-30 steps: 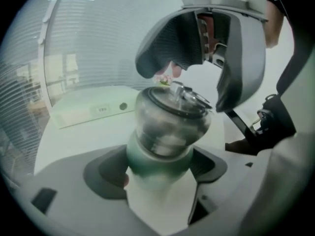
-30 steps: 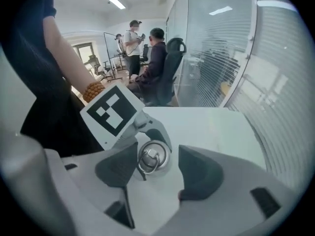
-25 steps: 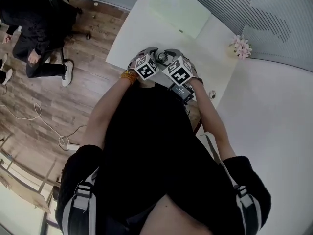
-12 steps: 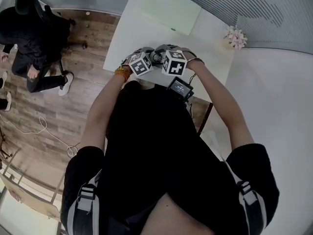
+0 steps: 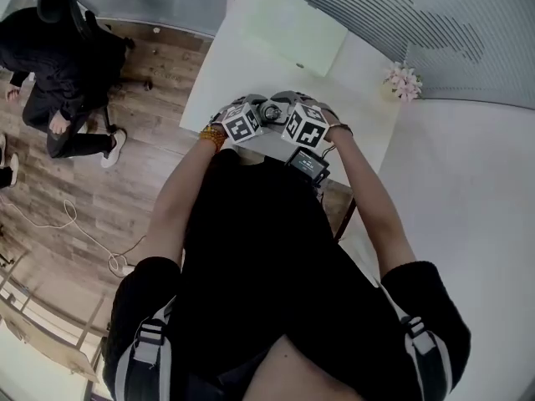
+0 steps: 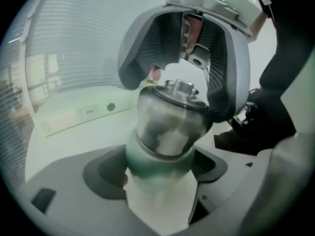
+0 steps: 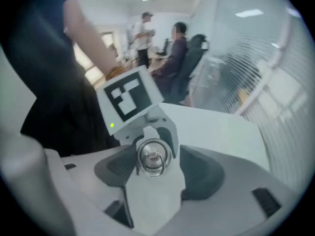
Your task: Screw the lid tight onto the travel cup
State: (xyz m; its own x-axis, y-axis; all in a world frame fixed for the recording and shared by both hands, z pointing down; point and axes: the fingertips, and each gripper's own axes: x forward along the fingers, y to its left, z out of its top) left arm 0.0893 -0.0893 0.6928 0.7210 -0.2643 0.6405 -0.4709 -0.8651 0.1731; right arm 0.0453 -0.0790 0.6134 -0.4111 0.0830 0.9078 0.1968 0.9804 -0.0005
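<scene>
One travel cup (image 6: 167,127), one lid (image 6: 179,90), two claws. The person's forearms (image 5: 185,182) angle inward to meet above the near edge of the white surface (image 5: 242,57). The left claw (image 6: 160,168), tilted downward, clamps the cup's body. The right claw (image 7: 158,167) points steeply down over the lid (a metal ring (image 7: 152,169) on top). Its jaws have just been opening and stand wide on either side, not pressing.

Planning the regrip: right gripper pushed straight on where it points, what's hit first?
The lid on the travel cup: it sits dead ahead between the right gripper's jaws, which have just been opening around it. How near is hard to judge.
</scene>
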